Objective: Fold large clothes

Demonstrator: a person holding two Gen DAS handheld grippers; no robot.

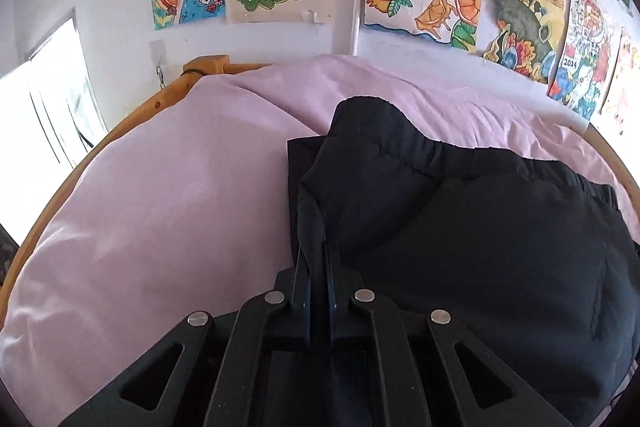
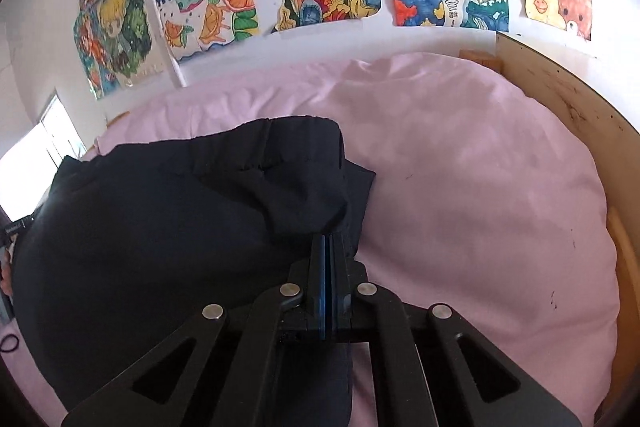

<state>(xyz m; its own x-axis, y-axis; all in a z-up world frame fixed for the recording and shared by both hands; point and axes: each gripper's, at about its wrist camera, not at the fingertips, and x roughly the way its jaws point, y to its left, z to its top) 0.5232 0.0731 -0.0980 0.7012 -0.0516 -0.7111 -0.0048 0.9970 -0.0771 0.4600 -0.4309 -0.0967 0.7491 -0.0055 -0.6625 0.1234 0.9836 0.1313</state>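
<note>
Both grippers pinching the dark garment on the pink bed

Left wrist view: the left gripper (image 1: 318, 255) is pressed together on the left edge of the black trousers (image 1: 460, 235), lying toward the bedsheet's (image 1: 160, 195) right side. Right wrist view: the right gripper (image 2: 329, 247) pinches the trousers' right edge; the waistband looks doubled over, so folding seems begun, not finished.

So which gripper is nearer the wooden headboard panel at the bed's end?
Right. The right gripper grips the black garment on the side toward the wooden panel; the left gripper holds the opposite edge.
</note>
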